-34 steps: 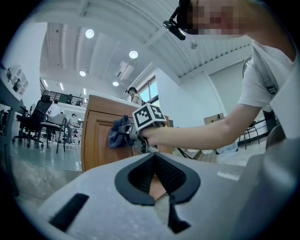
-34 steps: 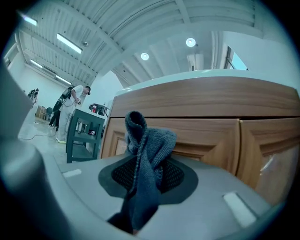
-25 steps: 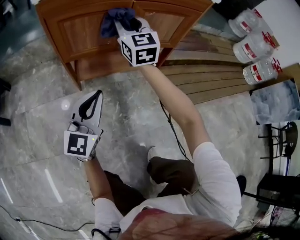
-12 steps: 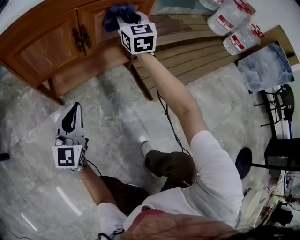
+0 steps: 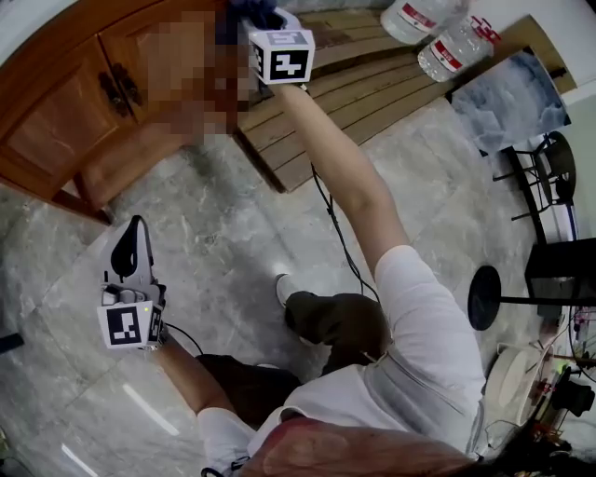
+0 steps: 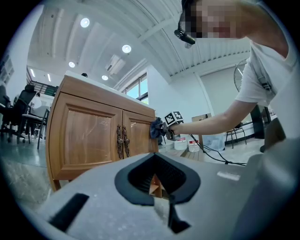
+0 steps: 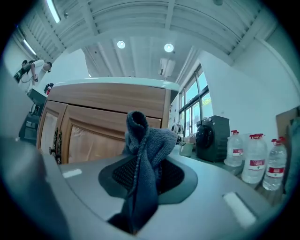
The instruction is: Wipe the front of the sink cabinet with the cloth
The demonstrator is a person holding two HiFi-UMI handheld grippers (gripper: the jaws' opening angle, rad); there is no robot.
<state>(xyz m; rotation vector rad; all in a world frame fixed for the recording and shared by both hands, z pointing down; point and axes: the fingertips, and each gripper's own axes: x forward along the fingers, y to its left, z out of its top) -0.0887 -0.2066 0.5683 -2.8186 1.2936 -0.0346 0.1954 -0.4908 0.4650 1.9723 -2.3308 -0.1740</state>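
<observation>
Marble floor (image 5: 233, 233) in front of me is wide open. The sink cabinet (image 5: 56, 130) sits top left, with a wooden pallet (image 5: 372, 84) just beside its right edge. My left gripper (image 5: 130, 233) is pinched closed on nothing, low over the floor and well apart from the cabinet. My right gripper (image 7: 145, 180) is clamped on the blue cloth (image 7: 140, 150), which is up against the right door by its outer edge.

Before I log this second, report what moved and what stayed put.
The right gripper, shut on the cloth, slid it along the cabinet front, away from the door handles towards the cabinet's corner. Nothing was taken hold of or let go. The left gripper stayed shut and empty, low over the floor.
</observation>
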